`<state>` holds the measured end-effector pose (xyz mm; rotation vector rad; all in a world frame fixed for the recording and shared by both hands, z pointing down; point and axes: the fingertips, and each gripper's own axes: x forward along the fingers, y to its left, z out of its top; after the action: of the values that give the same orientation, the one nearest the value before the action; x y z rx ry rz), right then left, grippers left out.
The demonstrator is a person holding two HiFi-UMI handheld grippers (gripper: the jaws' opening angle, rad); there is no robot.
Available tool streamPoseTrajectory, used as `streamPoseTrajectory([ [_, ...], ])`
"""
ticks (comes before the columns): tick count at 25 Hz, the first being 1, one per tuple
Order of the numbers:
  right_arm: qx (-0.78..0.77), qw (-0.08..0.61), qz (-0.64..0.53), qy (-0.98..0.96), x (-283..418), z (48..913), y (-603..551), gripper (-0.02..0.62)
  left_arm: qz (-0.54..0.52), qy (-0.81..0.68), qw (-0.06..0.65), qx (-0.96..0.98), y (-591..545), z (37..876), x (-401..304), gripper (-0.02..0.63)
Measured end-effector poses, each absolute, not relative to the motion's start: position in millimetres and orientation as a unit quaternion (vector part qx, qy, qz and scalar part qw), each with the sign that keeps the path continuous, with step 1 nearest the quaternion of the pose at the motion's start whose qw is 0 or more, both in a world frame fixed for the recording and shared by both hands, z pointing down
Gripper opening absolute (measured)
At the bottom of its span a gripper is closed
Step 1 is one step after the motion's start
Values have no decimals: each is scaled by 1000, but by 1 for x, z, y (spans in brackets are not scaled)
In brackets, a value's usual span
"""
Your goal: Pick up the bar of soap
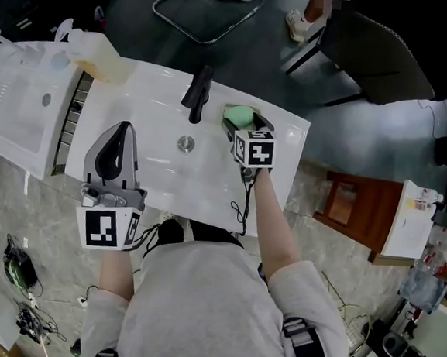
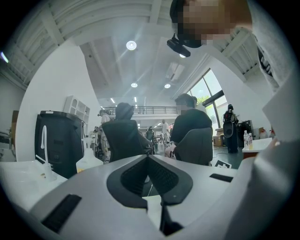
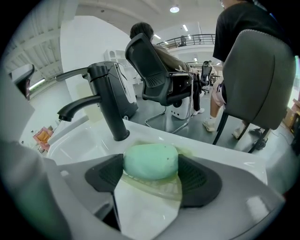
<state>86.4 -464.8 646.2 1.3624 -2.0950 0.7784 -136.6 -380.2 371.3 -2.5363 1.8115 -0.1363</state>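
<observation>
R gripper (image 3: 152, 180) jaws spread round green soap (image 3: 151, 161), prob. not squeezing; L gripper (image 2: 148, 161) jaws together.

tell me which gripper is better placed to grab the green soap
Right. The right gripper has its open jaws either side of the soap; the left gripper, shut, is across the basin from it.

1. No word, brand or number is legible.
2. White cubes (image 1: 109, 228) on the left gripper (image 1: 122, 126) and right gripper (image 1: 243, 119) show only black square marker patterns.
3. Labels on the small clear bottles (image 2: 247, 139) are too small to read.
</observation>
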Motion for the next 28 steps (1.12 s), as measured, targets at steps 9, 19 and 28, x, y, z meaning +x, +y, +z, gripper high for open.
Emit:
streamPoseTrajectory([
  [9, 525, 215, 286, -772, 91, 634, -463, 376, -42, 578, 9, -815, -381, 371, -141, 8],
  [19, 532, 190, 302, -768, 90, 628, -459, 370, -42, 572, 11, -819, -377, 368, -143, 8],
  [28, 508, 226, 282, -782, 83, 628, -462, 295, -43, 572, 10, -819, -374, 370, -146, 8],
])
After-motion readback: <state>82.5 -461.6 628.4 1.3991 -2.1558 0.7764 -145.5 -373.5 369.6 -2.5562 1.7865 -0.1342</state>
